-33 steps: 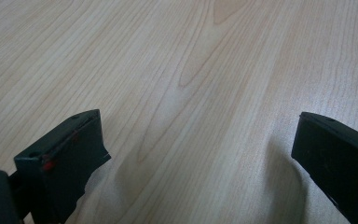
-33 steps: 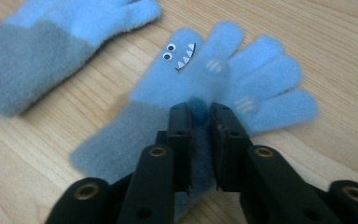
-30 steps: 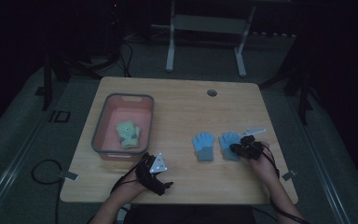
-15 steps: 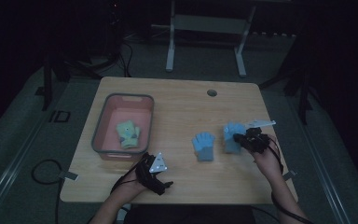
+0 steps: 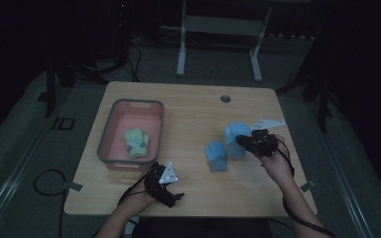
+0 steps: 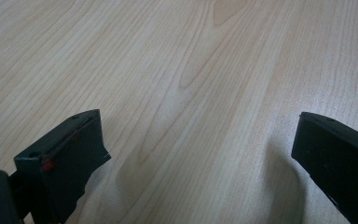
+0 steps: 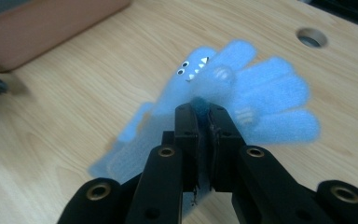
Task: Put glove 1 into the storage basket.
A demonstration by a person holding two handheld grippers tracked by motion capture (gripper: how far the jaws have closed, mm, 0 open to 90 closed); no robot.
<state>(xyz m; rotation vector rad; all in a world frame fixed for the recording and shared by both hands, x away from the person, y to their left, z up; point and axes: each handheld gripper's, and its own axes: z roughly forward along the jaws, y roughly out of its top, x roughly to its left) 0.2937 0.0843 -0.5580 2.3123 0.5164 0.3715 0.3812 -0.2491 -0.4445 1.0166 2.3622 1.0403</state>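
My right gripper (image 7: 203,114) pinches one blue glove (image 7: 242,100), lifted above the table (image 5: 188,119) right of the bin (image 5: 110,131); thin edge bite, so it may slip out; left gripper (image 6: 200,154) idle, agape.

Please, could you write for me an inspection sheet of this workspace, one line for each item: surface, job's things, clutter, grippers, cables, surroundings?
Surface: wooden table, bare light wood, with a round hole near the far edge.
Job's things: blue glove lifted in the right gripper; second blue glove flat on the table beside it; red bin holding a green glove.
Clutter: nothing seen.
Grippers: right gripper shut on the blue glove; left gripper open, low over bare wood near the front edge.
Cables: black cable looped on the floor at the left.
Surroundings: dark room; grey metal frame behind the table.
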